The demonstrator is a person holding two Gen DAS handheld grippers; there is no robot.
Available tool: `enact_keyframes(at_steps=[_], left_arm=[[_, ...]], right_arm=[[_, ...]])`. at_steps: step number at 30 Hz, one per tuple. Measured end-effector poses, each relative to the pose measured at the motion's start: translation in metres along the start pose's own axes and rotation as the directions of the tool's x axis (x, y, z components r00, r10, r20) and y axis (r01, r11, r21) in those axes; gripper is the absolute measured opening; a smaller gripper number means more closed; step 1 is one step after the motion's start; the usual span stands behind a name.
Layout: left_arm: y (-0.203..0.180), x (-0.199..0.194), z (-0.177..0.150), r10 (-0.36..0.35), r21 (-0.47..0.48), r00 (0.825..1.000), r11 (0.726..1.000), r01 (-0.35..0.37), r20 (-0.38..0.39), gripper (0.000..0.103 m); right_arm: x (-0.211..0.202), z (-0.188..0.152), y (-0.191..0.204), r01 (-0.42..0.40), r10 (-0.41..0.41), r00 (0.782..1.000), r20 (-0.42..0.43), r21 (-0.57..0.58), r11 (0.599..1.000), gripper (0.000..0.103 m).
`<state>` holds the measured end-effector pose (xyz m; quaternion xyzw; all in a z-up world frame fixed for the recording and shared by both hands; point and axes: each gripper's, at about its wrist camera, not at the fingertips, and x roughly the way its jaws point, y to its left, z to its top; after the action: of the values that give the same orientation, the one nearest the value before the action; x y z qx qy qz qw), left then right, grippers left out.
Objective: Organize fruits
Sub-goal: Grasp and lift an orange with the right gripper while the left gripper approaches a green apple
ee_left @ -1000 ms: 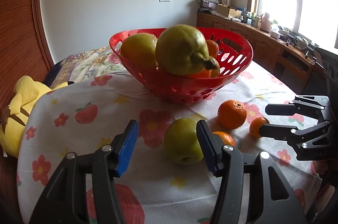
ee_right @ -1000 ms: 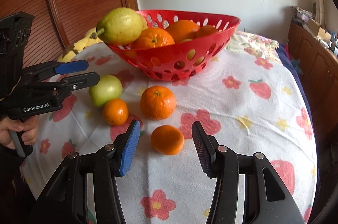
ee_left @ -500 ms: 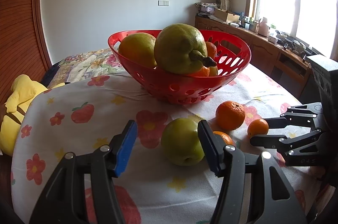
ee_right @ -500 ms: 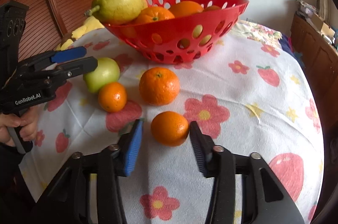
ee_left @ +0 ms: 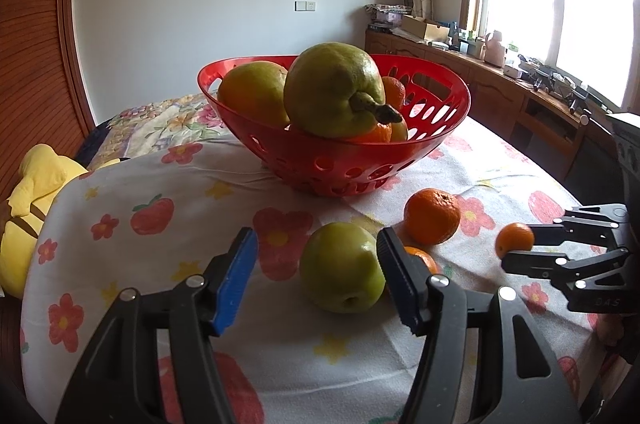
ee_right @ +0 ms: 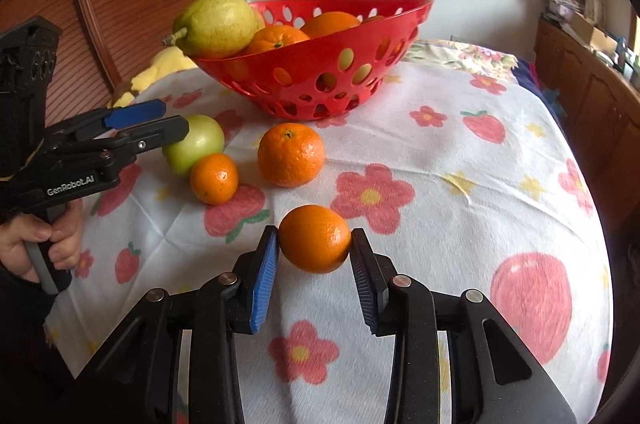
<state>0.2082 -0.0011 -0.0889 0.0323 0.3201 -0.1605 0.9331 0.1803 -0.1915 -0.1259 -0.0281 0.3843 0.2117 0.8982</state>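
Observation:
A red basket (ee_left: 440,132) (ee_right: 372,24) holds pears and oranges at the table's middle. My left gripper (ee_left: 316,272) is open around a green apple (ee_left: 340,272) (ee_right: 200,140) on the flowered cloth; the right pad is close to it. My right gripper (ee_right: 314,256) is shut on a small orange (ee_right: 314,238) (ee_left: 515,240), both pads touching it, at the cloth. A big orange (ee_right: 291,154) (ee_left: 431,216) and a small orange (ee_right: 214,178) (ee_left: 420,258) lie between apple and basket.
A yellow plush toy (ee_left: 28,200) lies off the table's left edge. Wooden cabinets (ee_left: 500,104) run along the window wall. The cloth (ee_right: 480,184) drops off at the table's right edge.
My right gripper moved forward and closed its pads onto the small orange. My left gripper moved slightly closer around the green apple, still open.

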Motion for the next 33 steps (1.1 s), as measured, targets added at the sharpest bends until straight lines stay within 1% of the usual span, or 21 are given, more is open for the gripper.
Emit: enact_keyframes(at_steps=[9,10,12,13,16,21,24,27,29,33], left_arm=[[-0.003,0.001,0.0,0.002,0.009,1.0,1.0,-0.002,-0.008,0.063],[-0.003,-0.001,0.0,0.009,0.01,1.0,1.0,-0.009,-0.001,0.063],[-0.006,-0.005,-0.001,0.0,0.023,1.0,1.0,-0.001,0.023,0.063],[-0.007,-0.005,-0.001,-0.003,0.03,1.0,1.0,0.002,0.021,0.063],[-0.013,0.0,-0.002,-0.007,0.049,1.0,0.999,0.007,-0.016,0.063],[-0.013,0.006,-0.002,-0.023,0.042,0.998,0.999,0.025,-0.056,0.063],[-0.011,0.011,-0.003,-0.044,0.029,0.994,0.998,0.047,-0.095,0.06],[-0.011,0.01,-0.002,-0.065,0.017,0.993,0.998,0.067,-0.102,0.051],[-0.013,0.009,-0.003,-0.043,0.036,0.994,0.998,0.047,-0.104,0.048],[-0.016,0.008,-0.004,-0.032,0.056,0.995,0.998,0.038,-0.099,0.047]], right_arm=[[-0.012,-0.015,0.005,0.039,-0.039,0.999,0.009,-0.01,0.999,0.036],[-0.013,-0.017,0.005,0.04,-0.039,0.999,0.009,-0.007,0.999,0.036],[-0.014,-0.021,0.005,0.041,-0.041,0.999,0.011,0.0,0.999,0.036],[-0.015,-0.022,0.005,0.04,-0.04,0.999,0.012,0.002,0.999,0.036],[-0.017,-0.023,0.005,0.038,-0.038,0.999,0.018,0.0,0.999,0.036],[-0.018,-0.023,0.006,0.033,-0.033,0.999,0.028,-0.001,0.999,0.036],[-0.019,-0.024,0.005,0.026,-0.026,0.999,0.033,0.003,1.0,0.036],[-0.02,-0.025,0.005,0.023,-0.023,0.999,0.039,0.003,1.0,0.036],[-0.02,-0.025,0.005,0.021,-0.021,0.999,0.042,-0.001,1.0,0.036],[-0.021,-0.026,0.007,0.022,-0.021,0.999,0.048,-0.009,1.0,0.036]])
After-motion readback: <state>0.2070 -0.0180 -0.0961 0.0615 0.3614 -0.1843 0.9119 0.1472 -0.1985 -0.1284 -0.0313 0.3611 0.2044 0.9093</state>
